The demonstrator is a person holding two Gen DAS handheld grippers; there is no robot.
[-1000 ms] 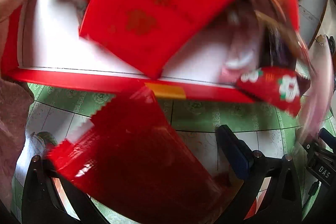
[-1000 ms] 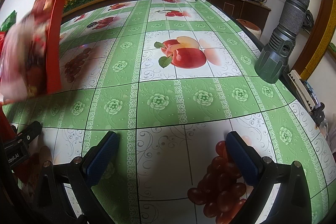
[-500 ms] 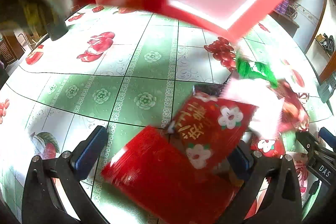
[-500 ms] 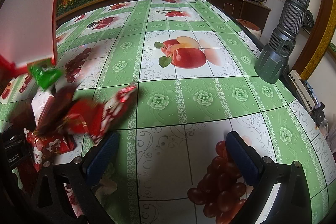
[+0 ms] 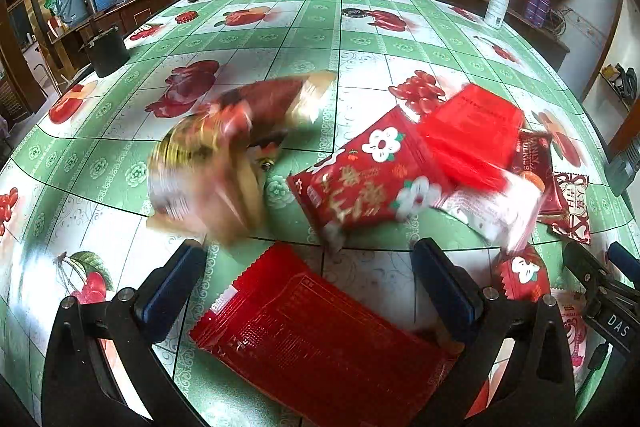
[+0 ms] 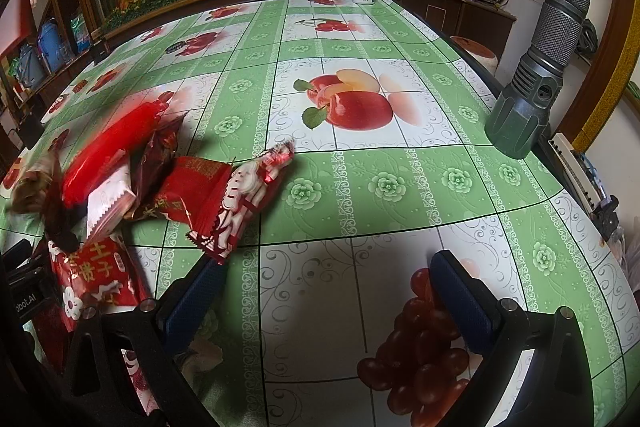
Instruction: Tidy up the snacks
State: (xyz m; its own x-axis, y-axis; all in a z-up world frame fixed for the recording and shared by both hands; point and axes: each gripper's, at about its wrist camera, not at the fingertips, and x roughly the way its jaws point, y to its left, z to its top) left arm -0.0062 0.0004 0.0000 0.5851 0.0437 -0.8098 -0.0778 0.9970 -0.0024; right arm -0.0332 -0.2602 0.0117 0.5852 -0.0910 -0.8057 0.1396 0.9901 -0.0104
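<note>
Your left hand-held gripper (image 5: 308, 275) is spread wide and holds nothing, with a flat red packet (image 5: 320, 339) lying on the desk (image 5: 360, 27) between its fingers. Your right hand-held gripper (image 6: 328, 291) is likewise wide and empty over bare desk surface. Beyond the left fingers, the snacks lie scattered: a red flowered bag (image 5: 368, 179), a blurred brown-and-gold packet (image 5: 224, 155) to its left, and a red pouch (image 5: 476, 127) to its right; a flashlight (image 6: 540, 67) stands at the desk's right edge.

White letters "DAS" stand on the black tool (image 5: 612, 311) right of the left gripper. Left of the right gripper, a black device (image 6: 22, 297) reads "obot.AI"; the red flowered packet (image 6: 94, 277) shows yellow Chinese characters.
</note>
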